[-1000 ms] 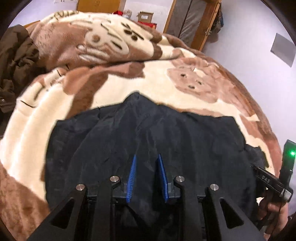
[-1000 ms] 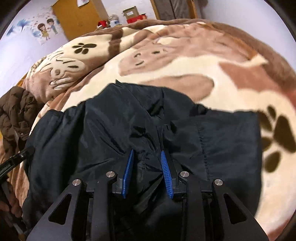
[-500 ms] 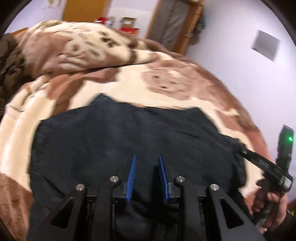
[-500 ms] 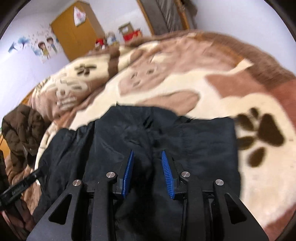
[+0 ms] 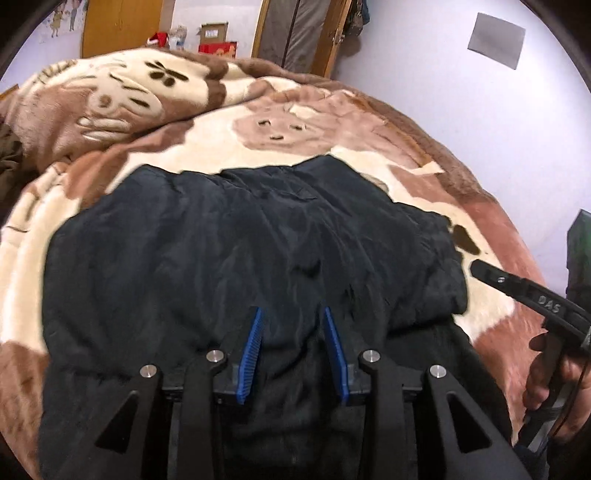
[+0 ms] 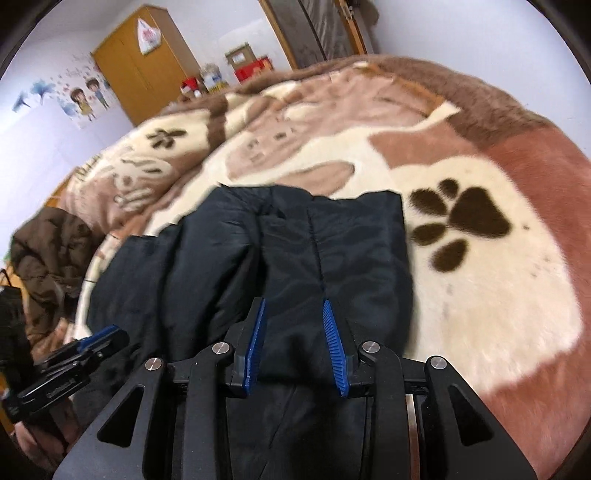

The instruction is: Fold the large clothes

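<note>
Blanket (image 5: 207, 147) under jacket (image 5: 229, 251), between parted fingers (image 5: 251, 343).

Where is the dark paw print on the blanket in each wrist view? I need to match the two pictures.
Left wrist: paw print at mid-right, mostly hidden behind the black jacket's right edge.
Right wrist: paw print in full, right of centre, beside the jacket.
Shared landmark: the yellow wardrobe at the back wall.

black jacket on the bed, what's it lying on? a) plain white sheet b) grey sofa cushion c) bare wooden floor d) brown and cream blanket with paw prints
d: the black jacket is spread on a brown and cream fleece blanket with a dark paw print just beside the jacket's edge.
</note>
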`<state>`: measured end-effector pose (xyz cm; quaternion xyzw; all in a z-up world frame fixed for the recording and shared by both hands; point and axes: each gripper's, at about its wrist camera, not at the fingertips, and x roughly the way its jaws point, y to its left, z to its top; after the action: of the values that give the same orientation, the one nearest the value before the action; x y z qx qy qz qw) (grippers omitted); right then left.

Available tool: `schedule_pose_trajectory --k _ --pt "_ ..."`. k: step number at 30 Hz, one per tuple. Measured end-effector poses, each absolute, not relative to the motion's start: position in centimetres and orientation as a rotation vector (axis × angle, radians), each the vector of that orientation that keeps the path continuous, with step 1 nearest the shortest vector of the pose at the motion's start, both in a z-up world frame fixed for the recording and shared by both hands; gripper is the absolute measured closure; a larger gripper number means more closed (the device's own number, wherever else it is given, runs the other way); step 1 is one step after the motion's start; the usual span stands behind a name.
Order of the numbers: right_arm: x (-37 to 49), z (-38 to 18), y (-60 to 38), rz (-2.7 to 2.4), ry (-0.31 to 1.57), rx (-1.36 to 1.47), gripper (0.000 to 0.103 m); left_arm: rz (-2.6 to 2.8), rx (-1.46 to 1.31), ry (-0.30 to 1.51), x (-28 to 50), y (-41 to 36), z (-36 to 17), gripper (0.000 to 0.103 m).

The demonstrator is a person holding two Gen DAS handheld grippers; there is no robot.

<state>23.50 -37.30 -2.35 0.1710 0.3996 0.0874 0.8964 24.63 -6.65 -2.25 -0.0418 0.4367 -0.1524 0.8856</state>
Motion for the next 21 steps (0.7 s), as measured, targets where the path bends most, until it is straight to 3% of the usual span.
schedule_pose_trajectory --k 4,9,21 --pt "18.3 0.1 -37.5 0.207 0.775 0.362 0.067 -0.305 -0.115 0.87 19.3 -4.7 0.0 0.068" --pt "11.7 1.7 -37.4 0.217 0.76 0.339 0.056 -0.27 -0.138 0.833 12.4 -2.2 1.6 0.068" --pt "5.3 -3.5 -40.3 0.203 0.922 0.397 0.056 -0.138 -0.139 0.846 5.0 3.6 0.1 0.066"
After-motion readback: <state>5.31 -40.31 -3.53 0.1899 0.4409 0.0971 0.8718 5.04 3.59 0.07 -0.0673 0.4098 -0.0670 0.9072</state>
